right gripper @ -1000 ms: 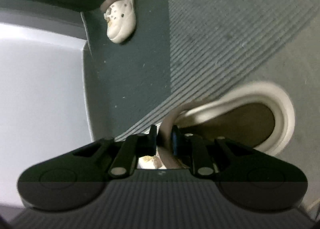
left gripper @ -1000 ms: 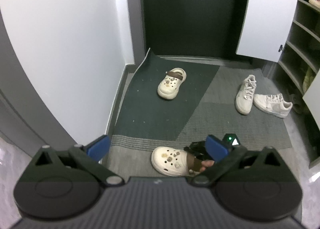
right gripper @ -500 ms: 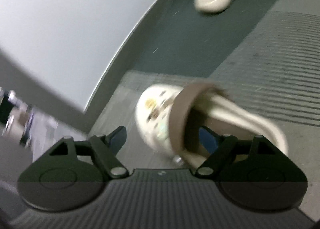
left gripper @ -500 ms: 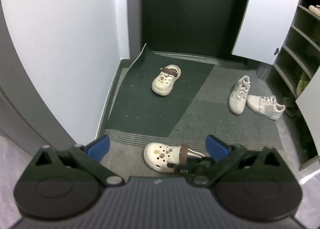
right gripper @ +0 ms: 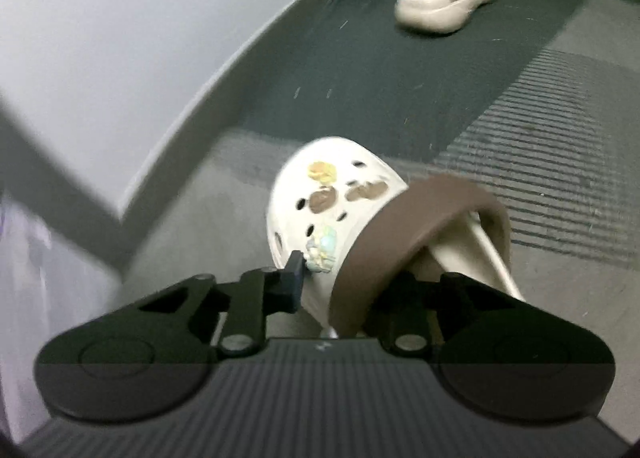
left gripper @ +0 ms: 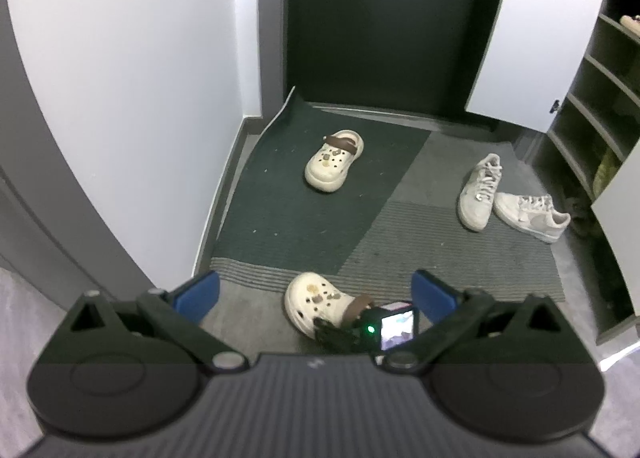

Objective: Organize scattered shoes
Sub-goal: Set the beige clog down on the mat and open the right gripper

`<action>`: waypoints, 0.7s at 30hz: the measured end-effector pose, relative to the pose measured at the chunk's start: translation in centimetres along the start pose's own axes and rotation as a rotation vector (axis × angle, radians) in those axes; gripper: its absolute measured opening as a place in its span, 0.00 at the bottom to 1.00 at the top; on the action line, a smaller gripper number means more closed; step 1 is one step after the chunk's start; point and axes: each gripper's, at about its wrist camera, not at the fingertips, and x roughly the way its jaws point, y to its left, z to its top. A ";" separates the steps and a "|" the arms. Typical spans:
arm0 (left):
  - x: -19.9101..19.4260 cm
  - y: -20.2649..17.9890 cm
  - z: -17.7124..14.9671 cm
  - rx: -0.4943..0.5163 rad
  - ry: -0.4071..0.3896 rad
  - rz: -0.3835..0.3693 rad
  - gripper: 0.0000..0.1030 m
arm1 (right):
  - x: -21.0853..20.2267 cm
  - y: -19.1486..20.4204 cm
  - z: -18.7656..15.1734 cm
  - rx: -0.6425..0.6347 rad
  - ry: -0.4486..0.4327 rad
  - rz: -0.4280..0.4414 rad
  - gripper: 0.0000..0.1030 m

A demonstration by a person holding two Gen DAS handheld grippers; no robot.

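Note:
A cream clog with a brown strap [left gripper: 316, 304] lies at the mat's near edge. My right gripper [right gripper: 340, 282] is closed on its side wall beside the strap [right gripper: 420, 226]; it also shows in the left wrist view [left gripper: 340, 332], behind the clog's heel. A matching clog [left gripper: 334, 164] lies on the dark green mat; it shows blurred in the right wrist view [right gripper: 444, 4]. Two white sneakers [left gripper: 480, 192] [left gripper: 534, 216] lie at the right by the shelves. My left gripper [left gripper: 314, 294] is open and empty, held high above the near clog.
The green-and-grey mat [left gripper: 440, 242] covers the entry floor. A white wall [left gripper: 120, 98] stands at the left, a dark door [left gripper: 380, 18] at the back. An open shoe cabinet [left gripper: 600, 118] with shelves and a white door [left gripper: 536, 30] is at the right.
My right gripper opened half a second ago, swung round the near clog, and has now closed on its side by the strap. The left gripper rose and pulled back slightly.

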 end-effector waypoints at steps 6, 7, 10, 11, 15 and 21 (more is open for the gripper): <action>-0.4 0.6 0.0 -0.018 -0.004 0.002 1.00 | 0.1 -0.1 -0.2 0.344 -0.128 0.005 0.20; -0.4 0.7 0.1 -0.021 -0.007 0.003 1.00 | 0.2 -0.1 -0.2 0.370 -0.136 0.004 0.20; -0.8 0.9 0.3 -0.035 -0.020 0.003 1.00 | 1.3 1.2 -0.2 0.436 -0.151 -0.040 0.20; -0.8 0.9 0.3 -0.037 -0.021 0.002 1.00 | 1.6 1.3 -0.2 0.490 -0.160 -0.035 0.20; -0.9 0.7 0.3 -0.034 -0.029 0.011 1.00 | 2.7 1.7 -1.0 0.698 -0.194 -0.019 0.20; -0.6 0.5 0.2 -0.019 -0.029 0.038 1.00 | 4.7 2.5 -1.8 0.742 -0.185 -0.028 0.24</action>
